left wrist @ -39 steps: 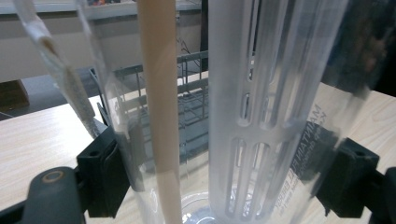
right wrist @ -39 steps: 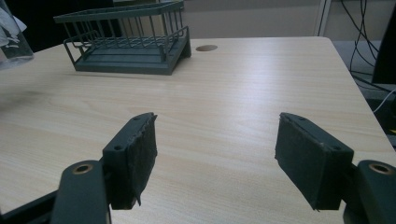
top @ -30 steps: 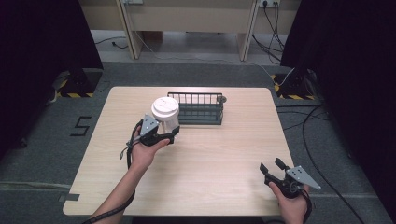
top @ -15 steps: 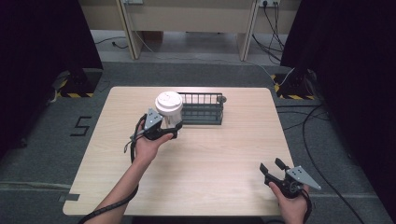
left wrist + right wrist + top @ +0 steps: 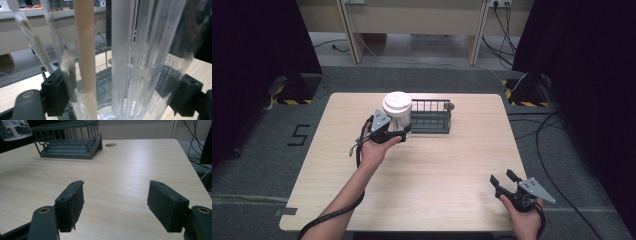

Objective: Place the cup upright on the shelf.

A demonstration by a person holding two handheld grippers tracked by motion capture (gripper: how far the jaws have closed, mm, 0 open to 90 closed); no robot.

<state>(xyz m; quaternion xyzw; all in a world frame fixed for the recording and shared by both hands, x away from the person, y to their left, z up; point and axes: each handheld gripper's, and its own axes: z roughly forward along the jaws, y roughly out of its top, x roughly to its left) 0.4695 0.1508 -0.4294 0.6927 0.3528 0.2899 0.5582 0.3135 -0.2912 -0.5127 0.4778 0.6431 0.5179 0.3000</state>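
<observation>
- The clear plastic jar with the white lid sits in my left gripper, held just above the table at the near-left end of the dark wire rack.
- In the left gripper view the jar's wall is right up against the camera, with a slotted frosted insert inside it and 1 pale stick running up it.
- My left gripper is clamped on the jar: both black pads press against its sides low on the body.
- The jar looks roughly upright in the high view, lid on top.
- The rack stands on the far half of the table, just behind and to the right of the jar; I cannot tell whether they touch.
- My right gripper is well apart from all that, at the near-right corner of the table, jaws spread wide with nothing between them.
- In the right gripper view the 2 pads face bare tabletop, with the rack farther off.
</observation>
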